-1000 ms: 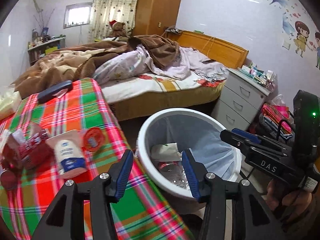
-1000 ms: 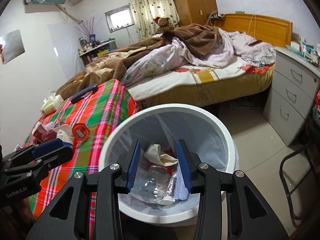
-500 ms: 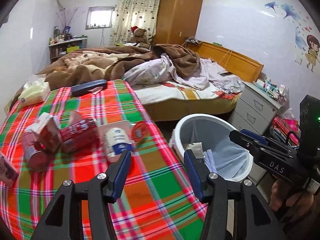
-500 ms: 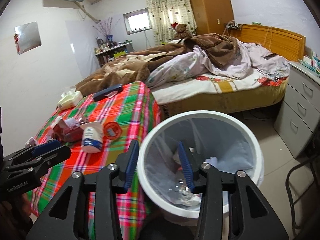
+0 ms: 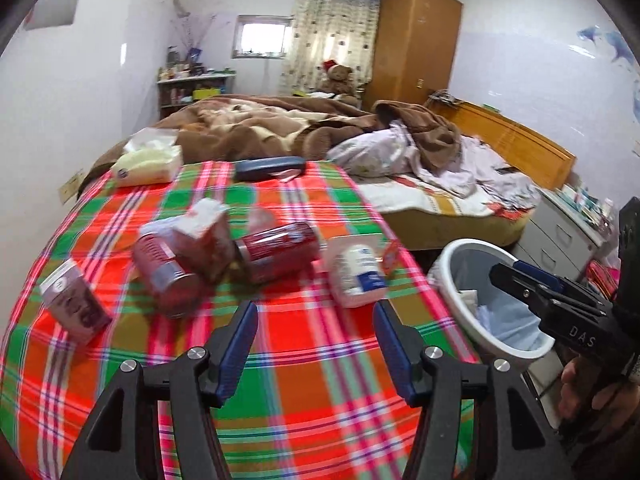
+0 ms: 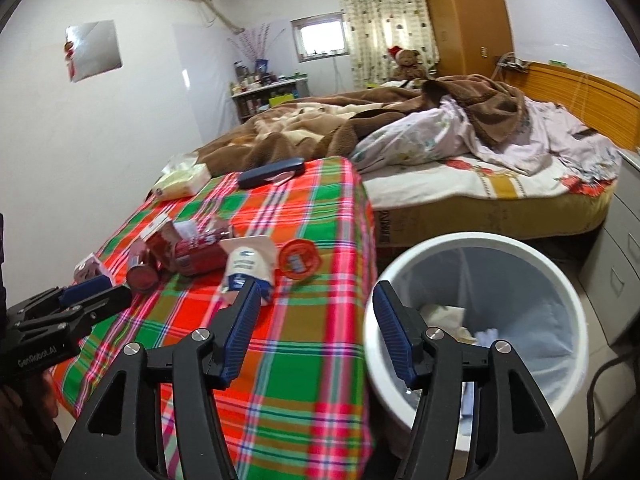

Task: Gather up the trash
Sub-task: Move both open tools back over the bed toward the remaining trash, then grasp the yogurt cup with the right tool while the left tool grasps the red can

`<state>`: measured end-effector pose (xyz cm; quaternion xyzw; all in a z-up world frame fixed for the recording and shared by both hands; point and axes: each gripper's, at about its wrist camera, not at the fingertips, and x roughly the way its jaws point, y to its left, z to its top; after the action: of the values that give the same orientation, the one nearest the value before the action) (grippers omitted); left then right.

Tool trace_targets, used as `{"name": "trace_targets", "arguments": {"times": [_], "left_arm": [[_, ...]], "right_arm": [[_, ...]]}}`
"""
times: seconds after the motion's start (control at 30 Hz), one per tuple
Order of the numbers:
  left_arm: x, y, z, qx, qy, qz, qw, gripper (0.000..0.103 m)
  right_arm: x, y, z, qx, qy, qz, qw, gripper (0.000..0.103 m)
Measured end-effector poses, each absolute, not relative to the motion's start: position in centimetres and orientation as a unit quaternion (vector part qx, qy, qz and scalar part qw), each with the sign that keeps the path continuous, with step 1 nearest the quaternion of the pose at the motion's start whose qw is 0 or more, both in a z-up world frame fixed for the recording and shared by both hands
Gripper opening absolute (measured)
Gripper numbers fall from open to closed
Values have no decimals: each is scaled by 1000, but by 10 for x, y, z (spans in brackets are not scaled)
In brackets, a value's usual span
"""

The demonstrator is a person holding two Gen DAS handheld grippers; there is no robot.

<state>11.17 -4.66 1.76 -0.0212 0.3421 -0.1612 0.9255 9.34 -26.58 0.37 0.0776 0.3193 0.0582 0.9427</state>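
Plaid tablecloth, crumpled red cans

The left wrist camera sits low behind its own fingers, looking forward and down across the plaid-covered table, close above the cloth, toward the bed and the far window. The right wrist camera stands a little further right, straddling the table edge and the white trash bin, facing the same far wall. Both views share the table, the bin, the bed, the wardrobe, and each catches the other device at its outer edge.
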Motion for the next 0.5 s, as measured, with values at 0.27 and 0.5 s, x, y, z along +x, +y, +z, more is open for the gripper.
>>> {"name": "trace_targets", "arguments": {"times": [0.27,0.5], "left_arm": [[131,-4,9,-41,351,-112,929,61],[157,24,-2,-55,364,-78,926,62]], "right_arm": [[119,-244,-6,78,344,83,932,60],[141,-224,-14,66,369,103,921,60]]}}
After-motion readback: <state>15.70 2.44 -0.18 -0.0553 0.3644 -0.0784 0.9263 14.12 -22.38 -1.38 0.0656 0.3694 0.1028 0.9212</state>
